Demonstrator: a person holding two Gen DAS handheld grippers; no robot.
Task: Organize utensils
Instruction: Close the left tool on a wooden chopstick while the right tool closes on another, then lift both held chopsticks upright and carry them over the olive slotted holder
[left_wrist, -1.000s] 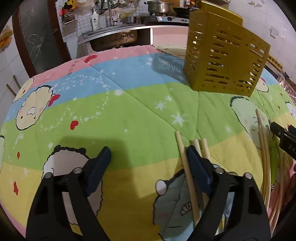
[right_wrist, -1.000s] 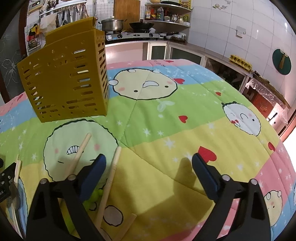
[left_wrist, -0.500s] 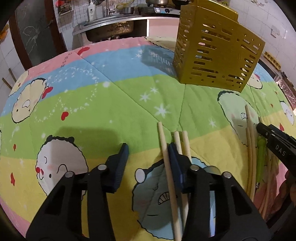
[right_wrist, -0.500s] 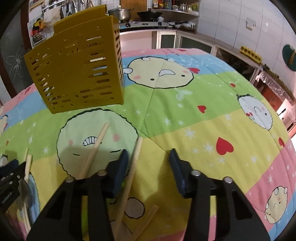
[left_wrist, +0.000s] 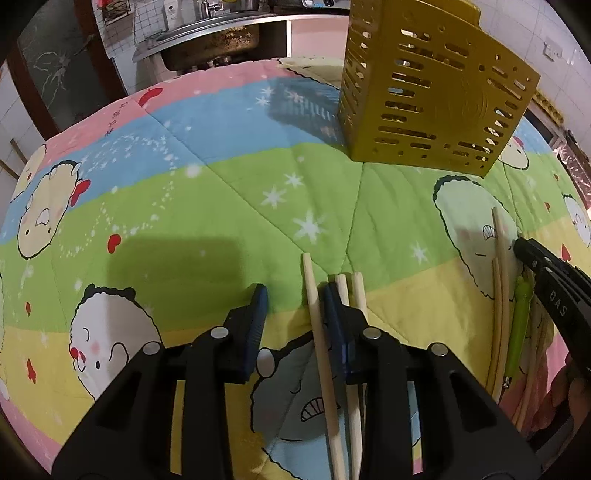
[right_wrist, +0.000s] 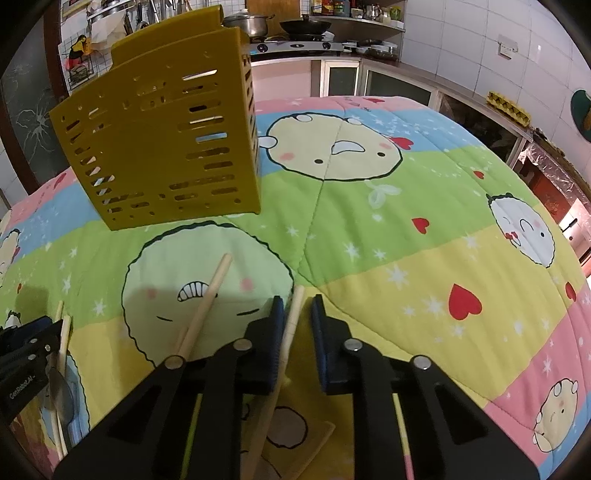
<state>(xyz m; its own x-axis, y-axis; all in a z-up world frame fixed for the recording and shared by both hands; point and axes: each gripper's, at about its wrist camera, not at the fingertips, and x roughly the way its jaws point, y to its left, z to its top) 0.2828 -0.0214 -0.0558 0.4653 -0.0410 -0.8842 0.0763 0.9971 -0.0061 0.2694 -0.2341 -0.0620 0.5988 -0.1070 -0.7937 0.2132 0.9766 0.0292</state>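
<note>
Quilt (left_wrist: 221, 206) in kitchen (right_wrist: 461, 33): left tongs (left_wrist: 295, 295) and right tongs (right_wrist: 297, 302), just closing, loosely straddle chopsticks (left_wrist: 321, 354).

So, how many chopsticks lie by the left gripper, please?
3. One chopstick lies between the left gripper's jaws, which have just been closing; two more lie just right of them. Others further right are partly hidden.

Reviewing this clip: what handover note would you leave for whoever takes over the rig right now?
Left gripper: jaws just closing, one chopstick between them, not pinched.
Right gripper: also just closing, nearly shut around another chopstick, slight gap.
Yellow holder stands on the quilt.
Done: nothing lifted.
Left: grip both, drop into holder, then loose chopsticks and green-handled utensil.
</note>
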